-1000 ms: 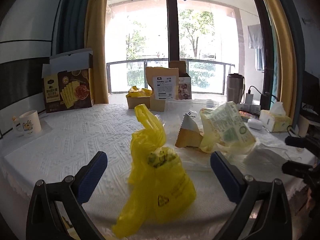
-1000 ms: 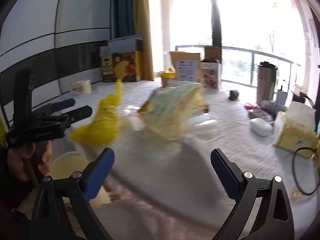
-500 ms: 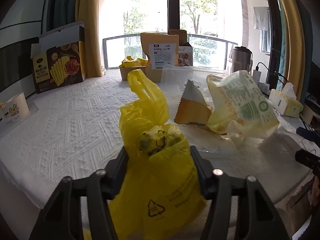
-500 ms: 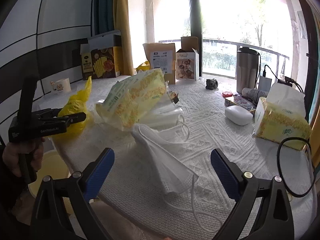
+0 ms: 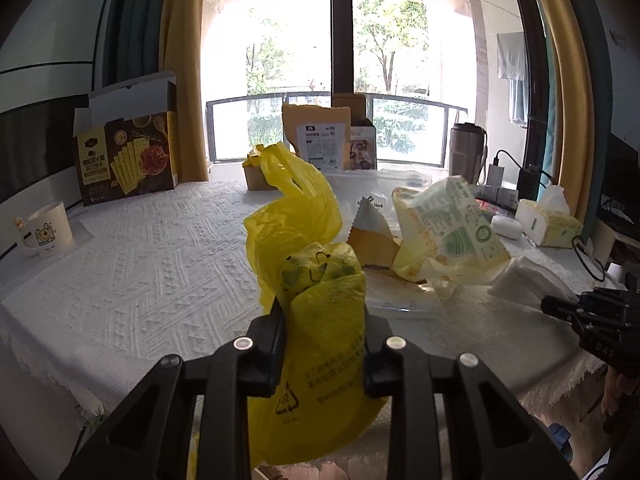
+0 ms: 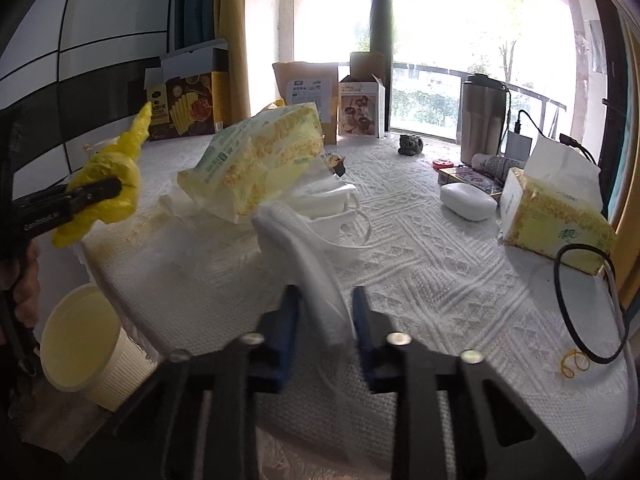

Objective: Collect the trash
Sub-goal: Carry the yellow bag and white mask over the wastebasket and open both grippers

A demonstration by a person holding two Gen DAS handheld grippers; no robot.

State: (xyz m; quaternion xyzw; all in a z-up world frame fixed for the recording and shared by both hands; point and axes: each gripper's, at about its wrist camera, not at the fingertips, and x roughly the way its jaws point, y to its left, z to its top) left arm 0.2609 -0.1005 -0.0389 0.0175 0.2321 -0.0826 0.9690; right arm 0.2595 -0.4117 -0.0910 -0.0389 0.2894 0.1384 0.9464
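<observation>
My left gripper (image 5: pixel 323 320) is shut on a yellow plastic bag (image 5: pixel 316 280) at the table's near edge; it also shows in the right wrist view (image 6: pixel 108 184), held by that gripper (image 6: pixel 116 188). My right gripper (image 6: pixel 324 312) is shut on a white face mask (image 6: pixel 308 256) lying on the tablecloth. A pale yellow tissue wrapper (image 6: pixel 260 160) lies crumpled in the middle, also seen in the left wrist view (image 5: pixel 444 232), beside a brown and white paper packet (image 5: pixel 372 236). A cream bin (image 6: pixel 84 344) stands below the table's left edge.
At the back stand a dark cracker box (image 5: pixel 128 152), a brown pouch (image 5: pixel 320 140) and a steel flask (image 6: pixel 482 120). A mug (image 5: pixel 46 232) sits far left. A tissue box (image 6: pixel 552 216), a white case (image 6: pixel 468 202) and a black cable (image 6: pixel 584 304) lie right.
Both grippers went from wide open to shut: the left one closed on the yellow bag, and the right one moved forward to the face mask and closed on it.
</observation>
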